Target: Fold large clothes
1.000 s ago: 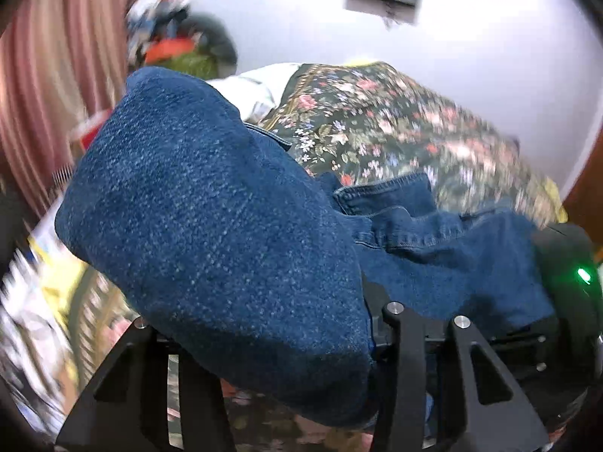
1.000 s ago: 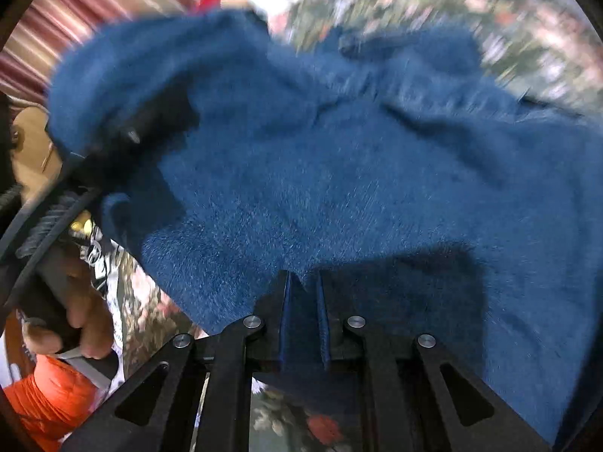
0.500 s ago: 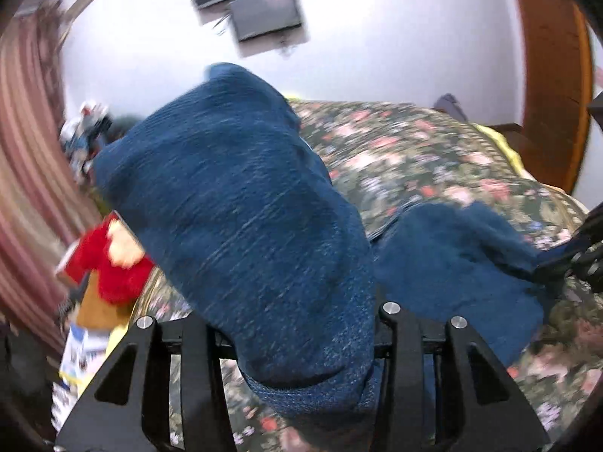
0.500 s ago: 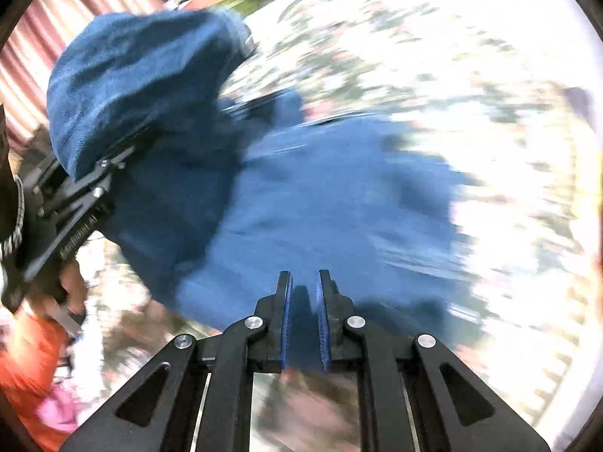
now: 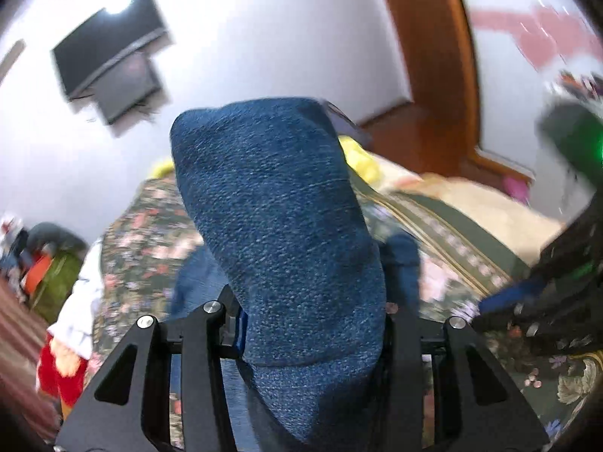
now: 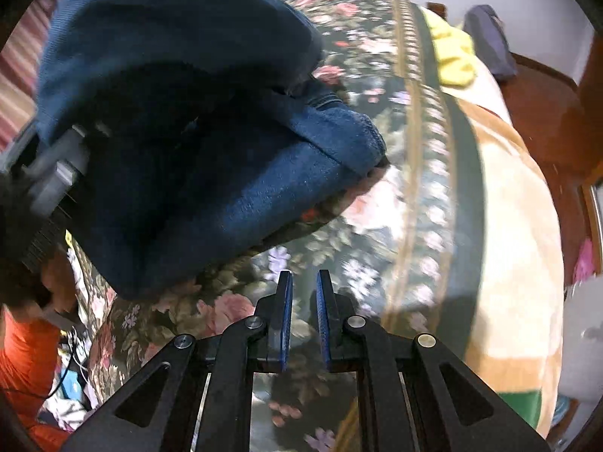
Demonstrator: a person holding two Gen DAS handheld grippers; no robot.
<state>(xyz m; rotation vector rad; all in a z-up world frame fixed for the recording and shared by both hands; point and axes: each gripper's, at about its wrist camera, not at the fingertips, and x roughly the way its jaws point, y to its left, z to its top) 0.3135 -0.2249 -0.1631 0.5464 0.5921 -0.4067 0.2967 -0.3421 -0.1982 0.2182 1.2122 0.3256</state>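
Observation:
A folded bundle of blue denim jeans (image 5: 275, 226) fills the middle of the left wrist view. My left gripper (image 5: 309, 303) is shut on it, and the fabric rises up past both fingers and hides the pads. In the right wrist view the same jeans (image 6: 211, 173) hang at the upper left, their lower end resting on the floral bedspread (image 6: 339, 226). Part of the left gripper (image 6: 56, 165) shows grey beside them. My right gripper (image 6: 304, 278) is shut with nothing between its blue pads, over bare bedspread just right of the jeans.
A beige blanket (image 6: 520, 226) covers the bed's right side, with a yellow cloth (image 6: 452, 52) and a grey-purple item (image 6: 490, 45) at the far end. A wooden door frame (image 5: 433, 56) and a wall screen (image 5: 109, 49) stand behind. A red toy (image 5: 64, 369) lies left.
Both grippers have swung to the right across the bed, and the left one has rolled with the jeans bundle. The right gripper, earlier against the denim, now stands off it over bare bedspread.

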